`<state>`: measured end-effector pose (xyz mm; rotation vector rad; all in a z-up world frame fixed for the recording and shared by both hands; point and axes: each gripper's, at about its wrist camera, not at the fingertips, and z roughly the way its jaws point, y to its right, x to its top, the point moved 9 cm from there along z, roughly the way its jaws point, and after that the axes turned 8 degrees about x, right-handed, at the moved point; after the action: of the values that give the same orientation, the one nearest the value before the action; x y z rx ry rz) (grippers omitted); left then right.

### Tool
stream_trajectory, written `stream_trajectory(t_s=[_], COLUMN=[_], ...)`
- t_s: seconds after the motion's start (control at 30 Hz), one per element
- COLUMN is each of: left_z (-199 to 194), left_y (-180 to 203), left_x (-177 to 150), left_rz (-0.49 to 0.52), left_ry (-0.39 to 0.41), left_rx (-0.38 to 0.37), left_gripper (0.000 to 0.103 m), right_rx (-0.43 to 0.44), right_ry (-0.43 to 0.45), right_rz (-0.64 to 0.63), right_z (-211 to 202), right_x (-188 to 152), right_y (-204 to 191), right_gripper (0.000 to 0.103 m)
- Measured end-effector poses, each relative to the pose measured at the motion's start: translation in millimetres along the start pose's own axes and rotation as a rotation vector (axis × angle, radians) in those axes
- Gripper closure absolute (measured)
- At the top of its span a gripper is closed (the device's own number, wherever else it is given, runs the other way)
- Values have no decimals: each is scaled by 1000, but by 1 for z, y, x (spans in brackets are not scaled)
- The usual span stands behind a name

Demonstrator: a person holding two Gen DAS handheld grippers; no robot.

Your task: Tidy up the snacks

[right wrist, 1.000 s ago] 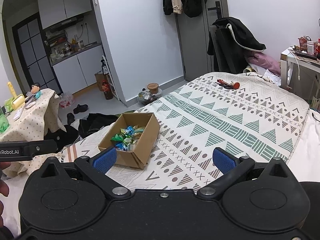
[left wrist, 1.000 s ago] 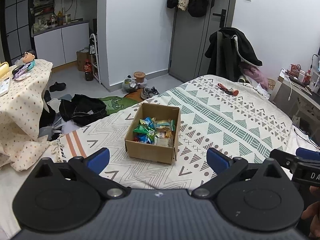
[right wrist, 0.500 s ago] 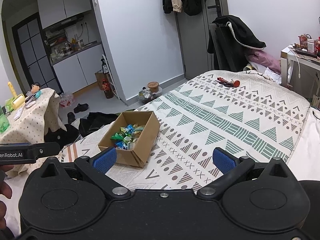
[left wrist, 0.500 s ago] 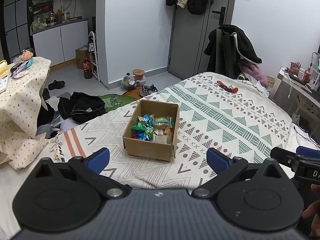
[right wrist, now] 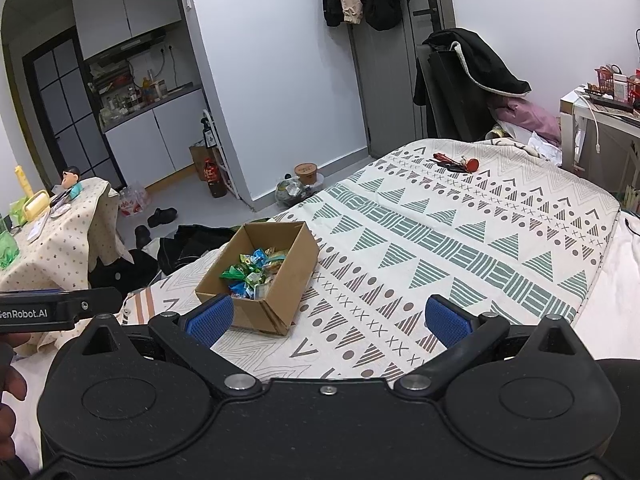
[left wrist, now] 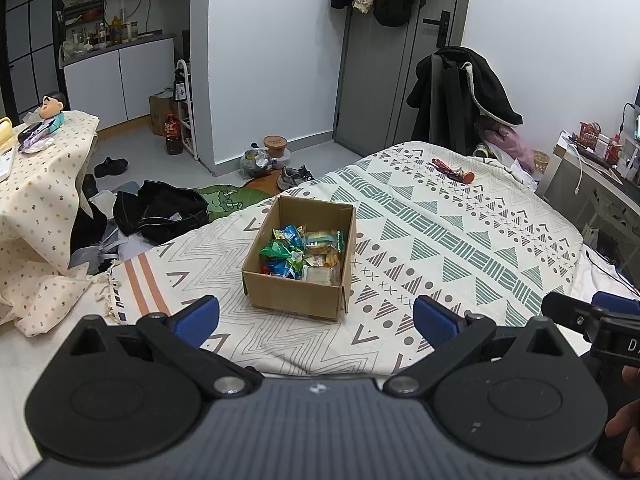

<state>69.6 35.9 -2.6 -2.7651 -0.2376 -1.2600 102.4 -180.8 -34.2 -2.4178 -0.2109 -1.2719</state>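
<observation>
On patterned bedspread (left wrist: 440, 240): cardboard box (left wrist: 296, 292) of snacks (left wrist: 300, 256), long axis running away from left gripper (left wrist: 316, 320); both it and right gripper (right wrist: 328, 318) spread wide, empty.

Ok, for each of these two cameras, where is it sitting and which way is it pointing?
Left wrist: sits on the left hand-held gripper, looking forward over the patterned bed at the cardboard box of snacks almost straight ahead; its open blue pads and, at right, the other gripper and some fingers show.
Right wrist: sits on the right hand-held gripper, facing the same way from further right, the box ahead-left; open pads, plus the left gripper at left.
Shared: box, bed, door, kitchen.
</observation>
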Motion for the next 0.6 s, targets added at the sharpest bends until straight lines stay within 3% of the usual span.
stream_trajectory(t_s=[0.6], left_z=[-2], left_y=[1], left_x=[-4], left_rz=[-5], left_ry=[-6], left_rx=[-4], left_gripper=[1], right_rx=[-1], right_ry=[0], right_rz=[-3], right_z=[-1], right_x=[0], right_y=[0], right_gripper=[0])
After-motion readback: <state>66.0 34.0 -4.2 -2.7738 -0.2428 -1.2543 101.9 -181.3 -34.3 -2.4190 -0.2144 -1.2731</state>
